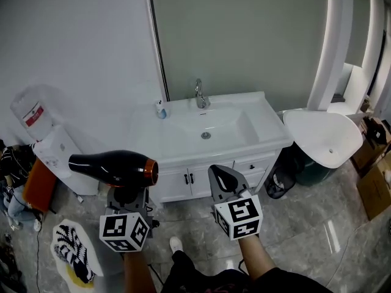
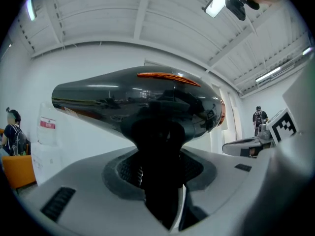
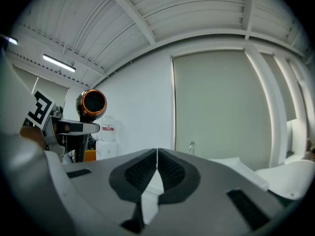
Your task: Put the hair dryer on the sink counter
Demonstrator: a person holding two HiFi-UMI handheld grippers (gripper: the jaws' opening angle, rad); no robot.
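A glossy black hair dryer (image 1: 113,168) with an orange ring at its right end is held by its handle in my left gripper (image 1: 126,195), body level, in front of the white sink counter (image 1: 269,127). In the left gripper view the hair dryer (image 2: 138,107) fills the middle, its black handle clamped between the two grey pads (image 2: 125,168). My right gripper (image 1: 225,177) is beside it on the right, shut with nothing in it. From the right gripper view the jaws meet at the right gripper (image 3: 157,161), and the hair dryer (image 3: 92,103) shows end-on at left.
The counter holds a basin with a chrome tap (image 1: 201,94) and a small bottle (image 1: 160,109) at its back left. A water dispenser (image 1: 46,142) stands left, a white reclining chair (image 1: 327,133) right, cardboard boxes (image 1: 374,163) far right. A patterned mat (image 1: 74,251) lies on the floor.
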